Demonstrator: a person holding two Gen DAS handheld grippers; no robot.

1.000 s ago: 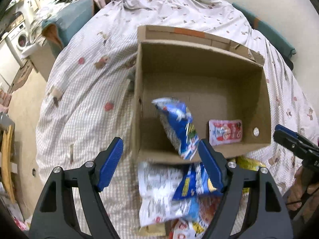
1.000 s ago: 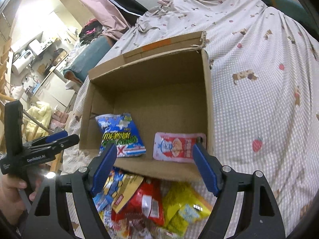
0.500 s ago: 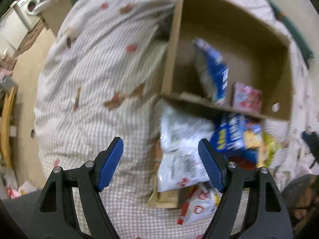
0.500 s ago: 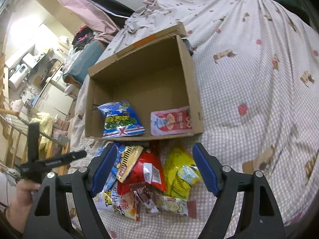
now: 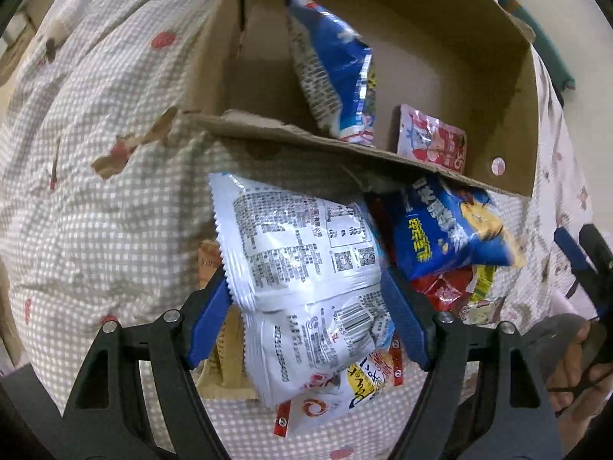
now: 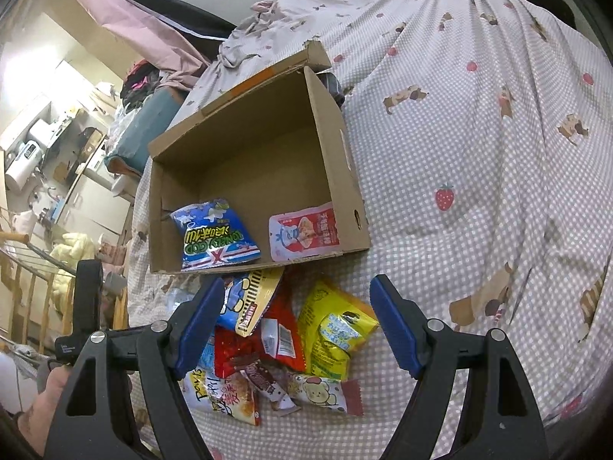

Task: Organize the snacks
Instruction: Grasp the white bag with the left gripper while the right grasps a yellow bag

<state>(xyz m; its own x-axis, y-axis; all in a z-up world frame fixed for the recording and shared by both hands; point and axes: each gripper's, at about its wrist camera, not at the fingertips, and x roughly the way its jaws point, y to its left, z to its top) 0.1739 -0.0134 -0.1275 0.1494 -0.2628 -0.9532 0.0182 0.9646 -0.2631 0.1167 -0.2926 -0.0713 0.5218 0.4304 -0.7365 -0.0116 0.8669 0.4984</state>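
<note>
Here the left gripper (image 5: 306,299) points steeply down over the snack pile on the checked bedspread (image 5: 95,230), its jaws apart on either side of a white packet (image 5: 302,264); whether the pads touch the packet cannot be told. The right gripper (image 6: 297,322) tilts down above the same pile just in front of the cardboard box (image 6: 333,142), jaws apart and empty over a red packet (image 6: 245,349) and a yellow packet (image 6: 329,329). The box holds a blue bag (image 6: 214,234) and a pink pouch (image 6: 302,232), its near wall hides their lower edges, and the white packet covers the snacks beneath it.
</note>
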